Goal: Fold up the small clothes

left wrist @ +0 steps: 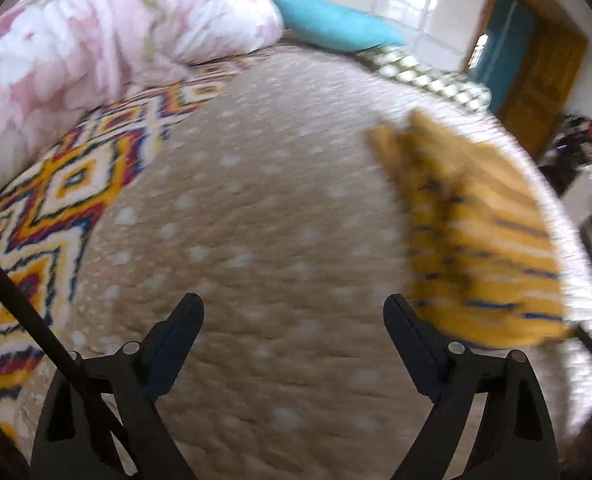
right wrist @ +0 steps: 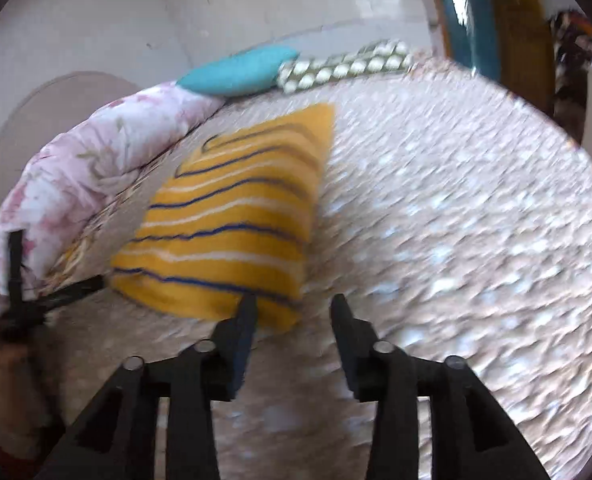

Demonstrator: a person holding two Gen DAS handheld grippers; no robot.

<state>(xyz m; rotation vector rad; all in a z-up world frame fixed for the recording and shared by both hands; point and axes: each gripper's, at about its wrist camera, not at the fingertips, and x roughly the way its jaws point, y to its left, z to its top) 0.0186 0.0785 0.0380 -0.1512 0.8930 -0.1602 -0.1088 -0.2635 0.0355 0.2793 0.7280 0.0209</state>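
A: Starting at the left, the left gripper (left wrist: 294,312) hangs over bare bed cover with its jaws spread wide and nothing between them. The yellow striped garment (left wrist: 480,236) lies to its right, near the right edge of the bed (left wrist: 256,208).

B: And from the right wrist view?

A: There the same garment (right wrist: 232,216) sits left of centre, laid flat as a rough rectangle with its near corner just beside the left finger of the right gripper (right wrist: 292,306). Those jaws are parted too, more narrowly, and hold nothing.

B: How do you think it will handle?

A: Soft and light, I'd judge, a knit with no stiffness, so it will droop from any pinch and may drag on the textured cover. Taking two corners of one short edge, one per gripper, looks the surest way to carry that edge over.

B: Anything hard to read?

A: Plenty. Both views are smeared by motion, so hems and seams are lost. I cannot tell whether it is already folded or how many layers lie there; in the left wrist view its far end looks bunched, but blur hides the detail. I also cannot tell whether the right gripper's finger touches the cloth or hovers above it. The floral quilt (right wrist: 96,152) and teal pillow (right wrist: 236,70) lie at the far left, clear of the garment.
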